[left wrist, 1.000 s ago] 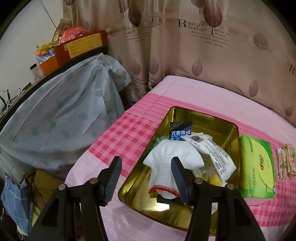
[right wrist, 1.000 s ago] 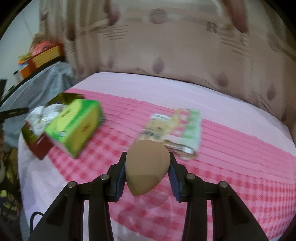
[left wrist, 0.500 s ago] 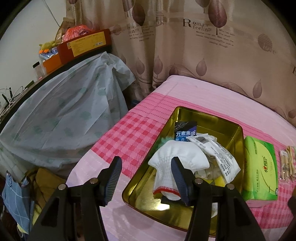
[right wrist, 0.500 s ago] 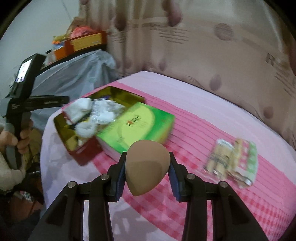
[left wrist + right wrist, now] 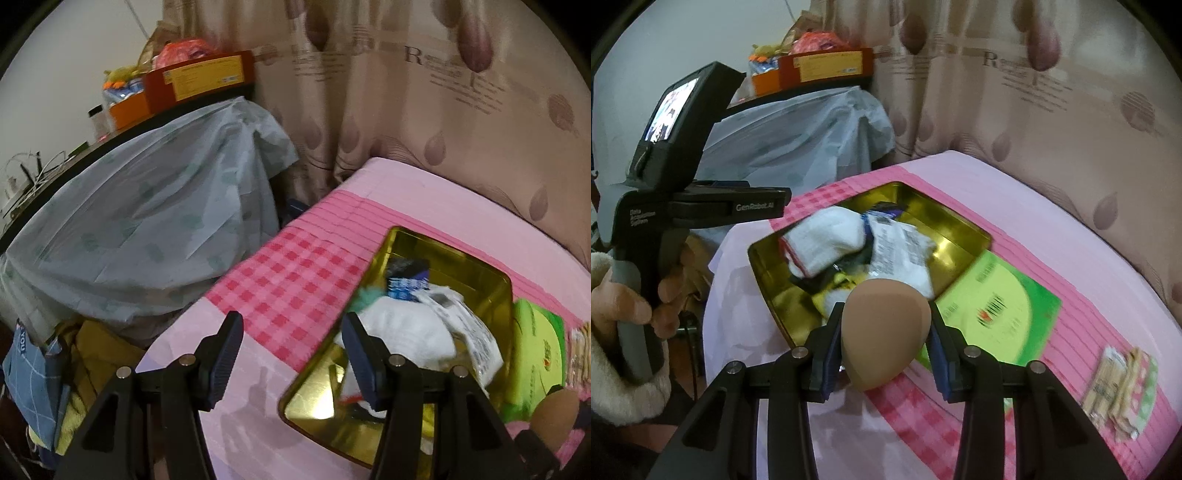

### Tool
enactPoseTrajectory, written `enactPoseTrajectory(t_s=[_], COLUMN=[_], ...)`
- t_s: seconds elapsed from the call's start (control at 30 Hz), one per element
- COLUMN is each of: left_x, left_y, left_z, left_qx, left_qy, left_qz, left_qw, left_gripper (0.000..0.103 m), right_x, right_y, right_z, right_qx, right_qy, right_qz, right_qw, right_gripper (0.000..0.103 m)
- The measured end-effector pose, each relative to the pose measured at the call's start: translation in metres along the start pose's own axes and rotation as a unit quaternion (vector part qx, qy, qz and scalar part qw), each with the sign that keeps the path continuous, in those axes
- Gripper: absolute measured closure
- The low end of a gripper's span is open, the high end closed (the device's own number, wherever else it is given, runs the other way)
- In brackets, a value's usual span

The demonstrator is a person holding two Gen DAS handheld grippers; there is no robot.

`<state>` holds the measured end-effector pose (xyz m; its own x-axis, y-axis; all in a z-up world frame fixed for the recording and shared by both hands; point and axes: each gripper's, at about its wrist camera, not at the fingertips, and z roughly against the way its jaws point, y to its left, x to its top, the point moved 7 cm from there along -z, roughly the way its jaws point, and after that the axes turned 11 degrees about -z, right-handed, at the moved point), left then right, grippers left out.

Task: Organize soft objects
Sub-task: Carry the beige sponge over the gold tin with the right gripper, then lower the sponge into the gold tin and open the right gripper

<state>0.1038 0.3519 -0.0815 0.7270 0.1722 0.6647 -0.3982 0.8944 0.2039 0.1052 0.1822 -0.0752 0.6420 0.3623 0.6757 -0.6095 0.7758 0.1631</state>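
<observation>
Holding one sponge (image 5: 884, 332), one tin (image 5: 964, 229)

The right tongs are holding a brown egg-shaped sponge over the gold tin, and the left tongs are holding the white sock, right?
Not quite. In the left wrist view, the left tongs are open and hold nothing; the white sock lies in the gold tin. The right tongs do hold the sponge.

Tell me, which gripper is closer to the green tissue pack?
Right. The right gripper, shut on a brown makeup sponge, hangs at the green tissue pack's edge; the left gripper, open, sits beyond the gold tin.
</observation>
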Motion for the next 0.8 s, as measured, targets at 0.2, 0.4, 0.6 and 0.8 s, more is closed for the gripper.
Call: enactPoseTrajectory(t_s=[0.2,0.4,0.6,0.8], left_x=[-0.001,-0.001,0.0,-0.001], left_y=[0.016,0.02,0.019,0.018], left_z=[-0.003,-0.003,-0.003,-0.008], left_qx=[0.015,0.018,0.018,0.011], left_qy=[0.005,0.003,0.002,0.01], left_qz=[0.023,0.03,0.027,0.029], left_qw=[0.9996,0.9994,0.9995,0.9995], left_gripper=[0.046,0.046,0.046,0.046], right_x=[0.007,0.006,0.017,0.024], right_y=[0.017,0.031,0.024,0.014], right_z=[-0.025,-0.053,-0.074,-0.087], right_qx=[0.011,0.014,-0.011,-0.019], right_qy=[0.014,0.032,0.028,0.029], right_qz=[0.016,0.032,0.036,0.023], right_qw=[1.0,0.999,0.999,0.999], right_gripper=[0.065,0.065,0.065,0.064])
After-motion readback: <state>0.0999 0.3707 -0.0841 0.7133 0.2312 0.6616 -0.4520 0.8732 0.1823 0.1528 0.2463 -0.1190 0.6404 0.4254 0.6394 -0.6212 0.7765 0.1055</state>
